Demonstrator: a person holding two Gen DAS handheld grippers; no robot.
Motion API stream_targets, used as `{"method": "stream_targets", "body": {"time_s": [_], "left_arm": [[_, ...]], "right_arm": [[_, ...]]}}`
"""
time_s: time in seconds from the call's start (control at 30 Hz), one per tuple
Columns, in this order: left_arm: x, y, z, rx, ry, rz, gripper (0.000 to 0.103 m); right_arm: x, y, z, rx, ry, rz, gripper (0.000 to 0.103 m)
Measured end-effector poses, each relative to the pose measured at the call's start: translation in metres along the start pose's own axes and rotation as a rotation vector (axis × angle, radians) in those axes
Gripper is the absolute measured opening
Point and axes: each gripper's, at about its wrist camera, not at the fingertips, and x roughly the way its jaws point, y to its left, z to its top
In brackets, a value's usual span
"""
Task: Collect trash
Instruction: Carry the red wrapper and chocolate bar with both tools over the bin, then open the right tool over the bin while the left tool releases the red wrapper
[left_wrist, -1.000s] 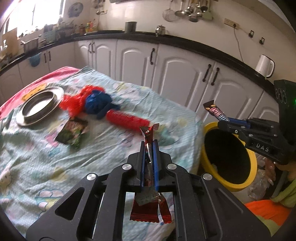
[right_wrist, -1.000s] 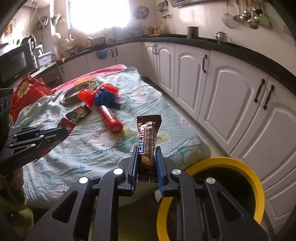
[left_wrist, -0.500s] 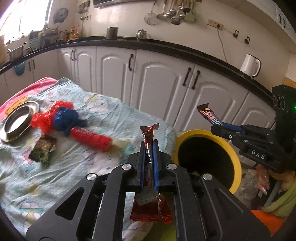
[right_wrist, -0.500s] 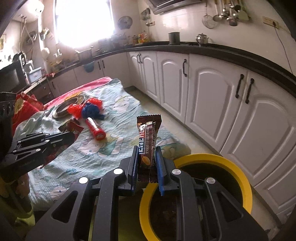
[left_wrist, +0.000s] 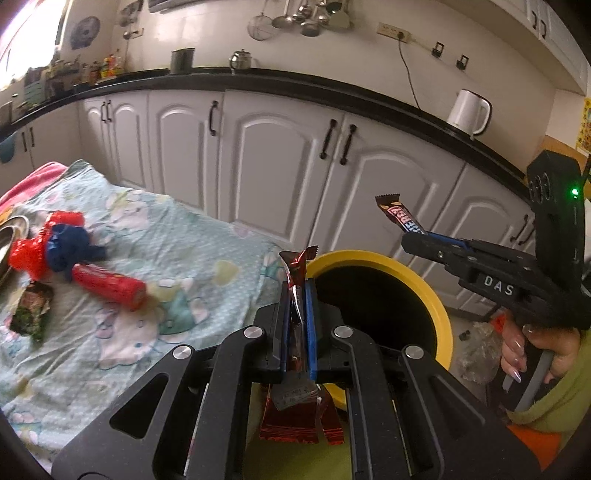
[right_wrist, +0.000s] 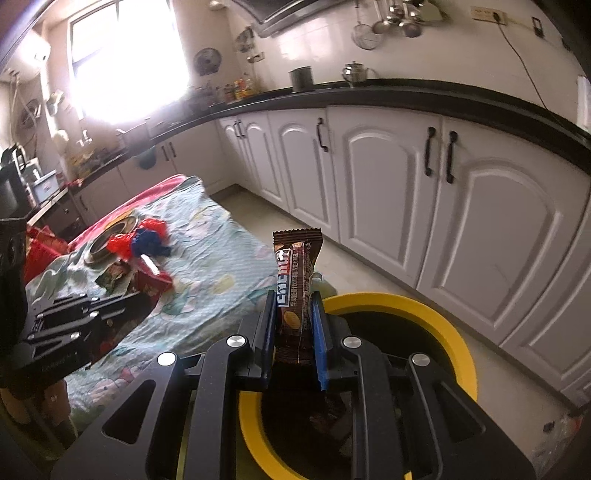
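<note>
My left gripper (left_wrist: 296, 291) is shut on a red foil wrapper (left_wrist: 295, 266), held at the near-left rim of the yellow trash bin (left_wrist: 439, 306). My right gripper (right_wrist: 293, 306) is shut on a brown snack-bar wrapper (right_wrist: 297, 273) and hangs over the bin's open mouth (right_wrist: 458, 343). In the left wrist view the right gripper (left_wrist: 417, 236) reaches in from the right above the bin with the snack-bar wrapper (left_wrist: 399, 216) sticking up. A red tube (left_wrist: 107, 286) and a green packet (left_wrist: 31, 312) lie on the table.
The table has a light blue cartoon cloth (left_wrist: 192, 243). A red and blue mesh bundle (left_wrist: 55, 247) and a steel plate (left_wrist: 11, 229) sit at its left. White cabinets (left_wrist: 280, 166) run behind. A white kettle (left_wrist: 469, 112) stands on the counter.
Both grippers have swung right, away from the table and toward the bin. The bin now sits larger and closer under both grippers. Both still hold their wrappers.
</note>
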Motion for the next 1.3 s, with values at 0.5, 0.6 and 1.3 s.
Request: {"method": "stream_targets", "body": {"time_s": [0.5, 0.6, 1.3], "left_arm": [[0.034, -0.033, -0.01, 0.051, 0.066, -0.086, 0.004], [0.041, -0.04, -0.013, 0.062, 0.085, -0.099, 0.004], [0.075, -0.069, -0.019, 0.119, 0.16, -0.157, 0.007]], "right_arm": [[0.0, -0.041, -0.023, 0.078, 0.039, -0.051, 0.018], [0.001, -0.048, -0.029, 0.094, 0.056, -0.057, 0.018], [0.013, -0.087, -0.046, 0.202, 0.146, -0.059, 0.026]]}}
